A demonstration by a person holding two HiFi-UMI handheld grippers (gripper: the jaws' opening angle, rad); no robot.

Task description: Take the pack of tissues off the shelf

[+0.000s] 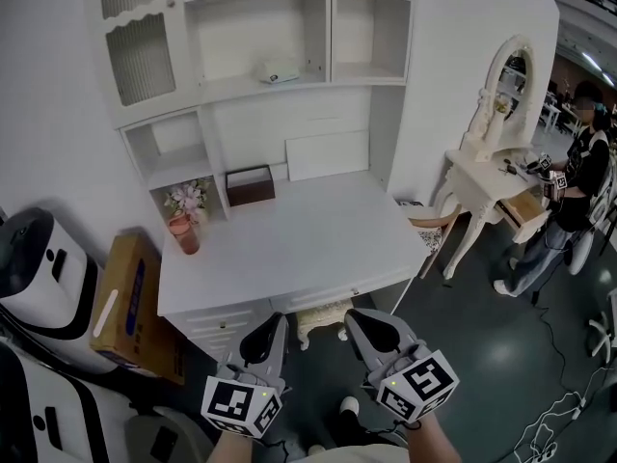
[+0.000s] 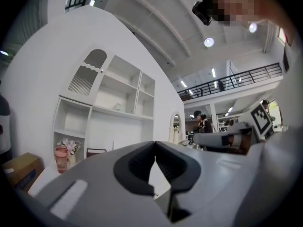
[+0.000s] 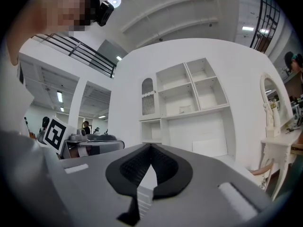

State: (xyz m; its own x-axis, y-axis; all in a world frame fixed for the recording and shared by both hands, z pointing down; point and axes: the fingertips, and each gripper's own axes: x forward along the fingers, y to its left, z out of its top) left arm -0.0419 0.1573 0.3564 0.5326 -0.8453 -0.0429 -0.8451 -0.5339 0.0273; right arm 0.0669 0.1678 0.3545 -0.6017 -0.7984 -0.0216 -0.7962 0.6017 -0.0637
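On the shelf (image 1: 231,87): pack of tissues (image 1: 278,71) lay on the board above the table (image 1: 318,249).
Vase (image 1: 183,231): pink, held flowers (image 1: 186,198), at the table's left edge.
Brown box (image 1: 250,185): at the table's back, contents hidden.
Left gripper (image 1: 275,321): jaws pressed together, nothing between.
Right gripper (image 1: 362,318): jaws pressed together, nothing between.
Tissues to jaws: well apart, beyond the table from both.

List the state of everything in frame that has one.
Left gripper: shut, empty.
Right gripper: shut, empty.
Pack of tissues: lying on shelf, untouched.
Vanity drawer: pulled open.
Cabinet door: closed.
Desk drawers: closed.
Pink vase: upright.
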